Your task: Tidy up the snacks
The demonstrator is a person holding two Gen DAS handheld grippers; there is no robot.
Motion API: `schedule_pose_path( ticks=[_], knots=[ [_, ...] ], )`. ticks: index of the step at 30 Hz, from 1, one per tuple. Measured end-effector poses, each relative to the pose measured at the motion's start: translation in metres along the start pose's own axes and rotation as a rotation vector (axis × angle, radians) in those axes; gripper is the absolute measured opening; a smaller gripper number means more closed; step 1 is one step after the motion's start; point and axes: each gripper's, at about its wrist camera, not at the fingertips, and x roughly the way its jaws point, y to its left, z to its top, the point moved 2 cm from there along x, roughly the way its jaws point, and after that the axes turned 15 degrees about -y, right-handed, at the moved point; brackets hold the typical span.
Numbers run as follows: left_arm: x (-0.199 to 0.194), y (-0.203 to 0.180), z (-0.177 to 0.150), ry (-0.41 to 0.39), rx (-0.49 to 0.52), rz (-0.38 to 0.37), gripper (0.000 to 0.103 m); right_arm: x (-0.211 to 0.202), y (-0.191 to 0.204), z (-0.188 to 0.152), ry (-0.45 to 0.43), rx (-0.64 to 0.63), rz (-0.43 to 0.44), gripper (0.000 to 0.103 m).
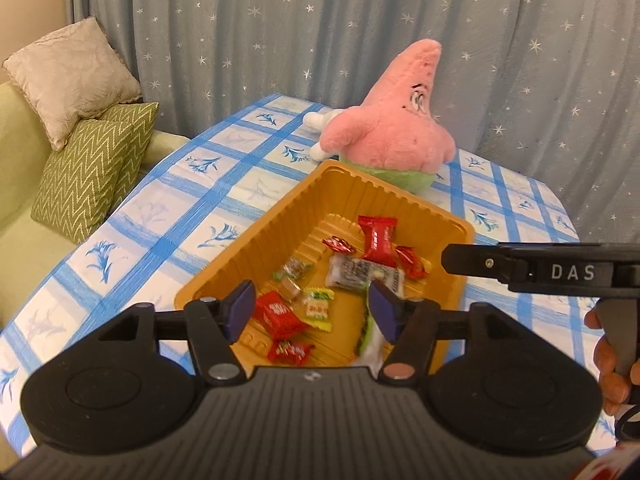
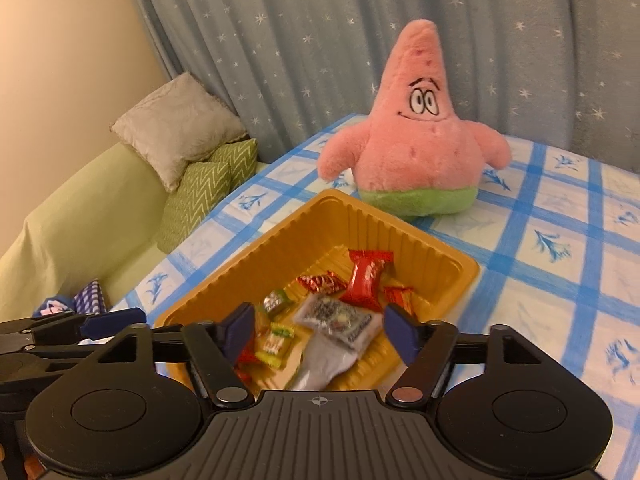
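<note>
Both tongs, left point(image 1: 314, 312) and right point(image 2: 320, 334), spread, empty (above the snack tray point(image 1: 256, 236))

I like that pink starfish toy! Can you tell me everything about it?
The pink starfish plush looks soft and fuzzy, with a pointed head, darker pink spots, two stubby arms, stitched round eyes, eyebrows and a smile, and green shorts at the bottom. It stands upright on the blue-checked tablecloth, in front of the starry curtain, right behind the orange tray's far corner.
</note>
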Motion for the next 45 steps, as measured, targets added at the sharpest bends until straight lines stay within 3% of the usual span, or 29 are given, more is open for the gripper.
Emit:
schedule_pose_path(
  ticks=[10,17,30,45],
  knots=[
    [-0.068,-0.033,-0.013,-0.017,0.000,0.010,0.070,-0.077,-0.001,-0.018,-0.022,0.008,0.000,0.086],
    [-0.110,-0.071,-0.031,-0.002,0.016,-0.006,0.071,-0.131,-0.013,-0.038,0.032,0.011,-0.030,0.087],
    [-0.169,-0.141,-0.070,0.034,0.033,-0.022,0.073,-0.233,-0.042,-0.076,0.038,0.016,-0.081,0.087],
    [-0.216,-0.181,-0.110,0.092,0.047,-0.035,0.073,-0.300,-0.057,-0.112,0.097,0.010,-0.146,0.087]
  ],
)
